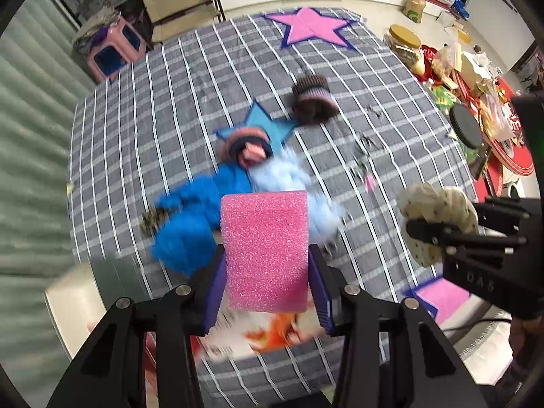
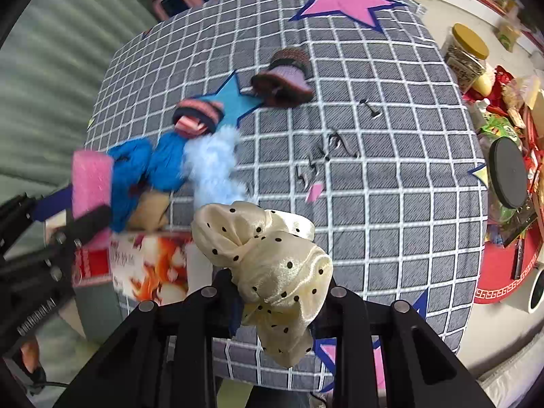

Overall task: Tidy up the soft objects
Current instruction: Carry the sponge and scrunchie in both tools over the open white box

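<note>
Pink sponge clamped in left jaws, dotted cream scrunchie clamped in right jaws, printed box below.

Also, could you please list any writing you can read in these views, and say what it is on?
"DAS", roughly and not certain: embossed on the body of the right gripper.
Embossed lettering on the left gripper: blurred, unreadable.
Print on the red and white box: blurred, unreadable.
Label on the yellow-lidded jar: too small to read.
</note>
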The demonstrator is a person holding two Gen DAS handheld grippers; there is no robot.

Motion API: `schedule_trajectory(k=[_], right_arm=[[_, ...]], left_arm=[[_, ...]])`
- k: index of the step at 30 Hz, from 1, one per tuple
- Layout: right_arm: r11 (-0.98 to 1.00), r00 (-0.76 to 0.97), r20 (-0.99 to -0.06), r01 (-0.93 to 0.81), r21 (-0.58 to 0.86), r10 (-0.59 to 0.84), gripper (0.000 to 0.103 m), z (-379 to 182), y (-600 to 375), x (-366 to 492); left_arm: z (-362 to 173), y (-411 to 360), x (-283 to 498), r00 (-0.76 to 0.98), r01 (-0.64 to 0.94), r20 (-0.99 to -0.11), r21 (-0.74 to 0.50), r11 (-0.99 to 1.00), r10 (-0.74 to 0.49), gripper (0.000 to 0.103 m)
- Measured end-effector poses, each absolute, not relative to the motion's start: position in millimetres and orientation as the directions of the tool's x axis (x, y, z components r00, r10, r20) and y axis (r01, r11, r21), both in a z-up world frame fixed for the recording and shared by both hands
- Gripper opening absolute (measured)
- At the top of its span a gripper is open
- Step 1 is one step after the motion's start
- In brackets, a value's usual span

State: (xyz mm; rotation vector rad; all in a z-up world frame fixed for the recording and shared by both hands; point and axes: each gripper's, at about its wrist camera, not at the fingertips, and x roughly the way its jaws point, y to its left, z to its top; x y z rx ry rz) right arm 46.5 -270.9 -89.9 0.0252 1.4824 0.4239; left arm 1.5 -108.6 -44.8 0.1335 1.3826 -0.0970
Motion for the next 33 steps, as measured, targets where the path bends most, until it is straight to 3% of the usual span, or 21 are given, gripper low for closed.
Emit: schedule_trajectory(k=[16, 33], right_arm=[[0.957, 0.004, -0.969, -0.159, 0.242, 0.246, 0.03, -86, -242, -52], [0.97, 0.118, -0.972, -0.156, 0.185, 0.205, 0.03, -41, -188, -113]], left_arm=[[-41, -83, -94, 0.18, 0.354, -0.977, -0.041, 0.934, -0.112, 0.049], [-2, -48, -151, 0.319, 0.463, -0.932, -0.003, 0.886, -0.17, 0.049]])
